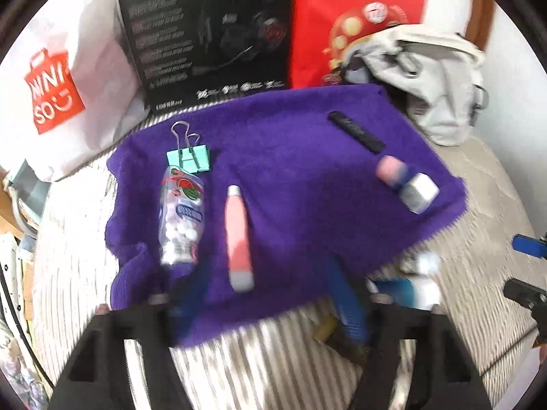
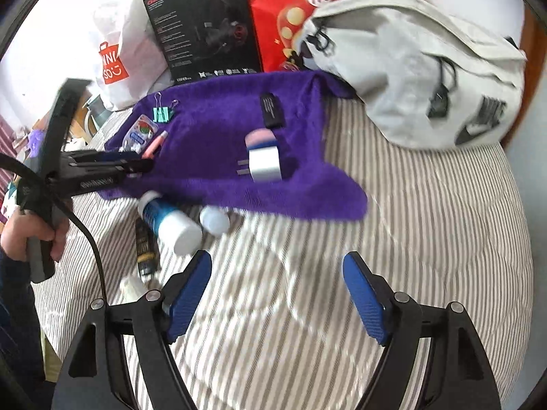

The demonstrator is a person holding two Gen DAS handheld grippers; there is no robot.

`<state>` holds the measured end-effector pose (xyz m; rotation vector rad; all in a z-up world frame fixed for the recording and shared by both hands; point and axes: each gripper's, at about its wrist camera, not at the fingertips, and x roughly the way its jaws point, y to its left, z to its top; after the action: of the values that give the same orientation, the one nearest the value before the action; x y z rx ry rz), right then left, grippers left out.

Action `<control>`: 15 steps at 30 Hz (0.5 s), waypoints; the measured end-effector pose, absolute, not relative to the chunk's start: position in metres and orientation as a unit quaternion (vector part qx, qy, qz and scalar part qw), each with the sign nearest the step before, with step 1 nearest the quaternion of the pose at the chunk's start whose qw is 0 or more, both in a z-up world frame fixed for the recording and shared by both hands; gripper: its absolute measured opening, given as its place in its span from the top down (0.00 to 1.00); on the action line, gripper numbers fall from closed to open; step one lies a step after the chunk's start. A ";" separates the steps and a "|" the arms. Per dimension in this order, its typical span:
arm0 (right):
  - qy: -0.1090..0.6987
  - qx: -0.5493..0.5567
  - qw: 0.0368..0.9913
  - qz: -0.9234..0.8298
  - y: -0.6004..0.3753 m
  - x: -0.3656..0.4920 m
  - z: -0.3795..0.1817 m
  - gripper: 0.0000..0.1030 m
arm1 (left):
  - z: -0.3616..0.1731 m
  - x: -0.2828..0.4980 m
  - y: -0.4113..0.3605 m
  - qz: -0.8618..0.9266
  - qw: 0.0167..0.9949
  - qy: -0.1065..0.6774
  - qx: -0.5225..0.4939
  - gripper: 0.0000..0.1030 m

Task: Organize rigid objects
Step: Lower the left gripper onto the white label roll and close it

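A purple towel (image 1: 301,157) lies on the striped bed. On it are a teal binder clip (image 1: 188,159), a clear candy bottle (image 1: 181,215), a pink tube (image 1: 237,235), a black bar (image 1: 355,131), a pink-and-blue eraser (image 1: 391,169) and a white plug adapter (image 1: 418,193). My left gripper (image 1: 263,307) hangs open over the towel's near edge, holding nothing. My right gripper (image 2: 278,283) is open above bare striped bedding, nothing between its blue pads (image 2: 191,290). A white bottle with a blue label (image 2: 171,220) lies just off the towel.
Beside the white bottle lie a small white bottle (image 2: 214,220) and a dark tube (image 2: 145,249). A grey drawstring bag (image 2: 427,68), a red bag (image 2: 290,10), a black box (image 2: 205,30) and a white shopping bag (image 2: 116,61) line the back. A hand (image 2: 20,235) holds the left gripper.
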<state>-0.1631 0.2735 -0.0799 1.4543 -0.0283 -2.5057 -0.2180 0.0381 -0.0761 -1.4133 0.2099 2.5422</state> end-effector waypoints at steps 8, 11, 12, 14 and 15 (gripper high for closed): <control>-0.040 0.495 0.116 -0.860 0.291 -0.128 -0.084 0.23 | -0.072 -0.141 0.058 0.862 0.183 0.081 -0.465 0.25; -0.045 0.500 0.110 -0.858 0.296 -0.119 -0.088 0.23 | -0.077 -0.123 0.064 0.861 0.193 0.089 -0.462 0.25; -0.047 0.502 0.108 -0.857 0.298 -0.116 -0.090 0.23 | -0.079 -0.117 0.066 0.861 0.197 0.085 -0.462 0.25; -0.049 0.506 0.103 -0.855 0.300 -0.113 -0.093 0.23 | -0.085 -0.111 0.069 0.858 0.204 0.082 -0.464 0.25; -0.050 0.508 0.099 -0.854 0.301 -0.111 -0.095 0.23 | -0.088 -0.109 0.071 0.856 0.205 0.086 -0.466 0.25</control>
<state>-0.1112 0.3006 -0.0953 1.5039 -0.1476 -2.5264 -0.1088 0.0715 -0.0884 -1.2993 0.2386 2.3876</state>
